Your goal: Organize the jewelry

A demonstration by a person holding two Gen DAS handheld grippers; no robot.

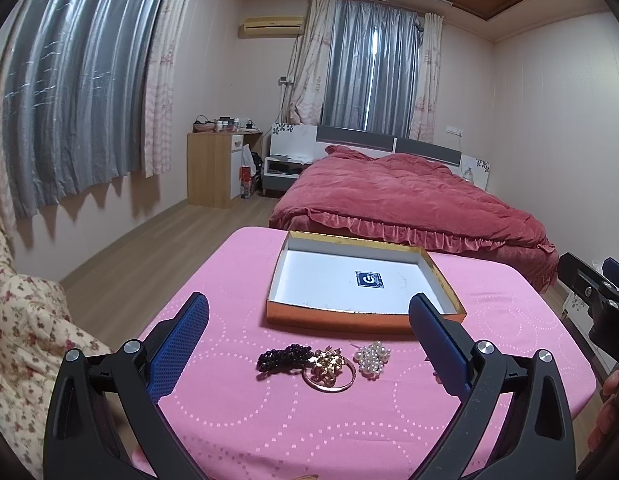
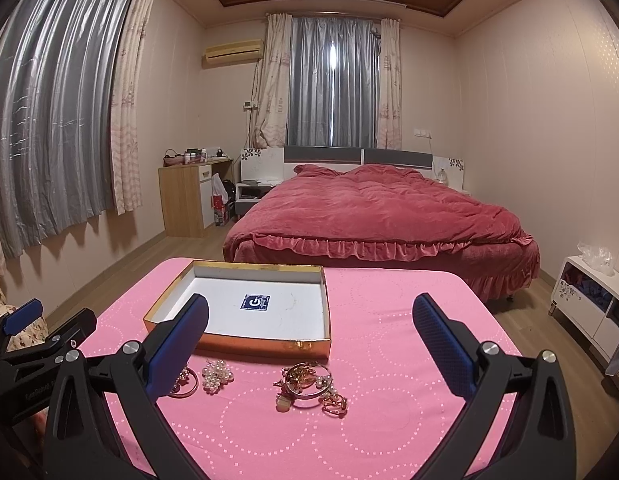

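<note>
A shallow open box (image 1: 351,318) with gold rim and white floor, nothing in it but a blue label, sits on the pink table (image 1: 245,420); it also shows in the right wrist view (image 2: 269,346). In front of it lie a dark purple bead bracelet (image 1: 283,356), a gold bangle with a gold brooch (image 1: 329,370) and a pearl cluster (image 1: 372,359). The right wrist view shows the pearl cluster (image 2: 216,375) and a pile of bangles and rings (image 2: 311,386). My left gripper (image 1: 309,320) is open above the jewelry. My right gripper (image 2: 309,320) is open above the pile.
A bed with a red cover (image 2: 373,212) stands beyond the table. A wooden desk (image 2: 185,200) and a nightstand are at the far wall. A white cabinet (image 2: 589,304) is at the right. A floral-covered sofa (image 1: 25,320) is at the left.
</note>
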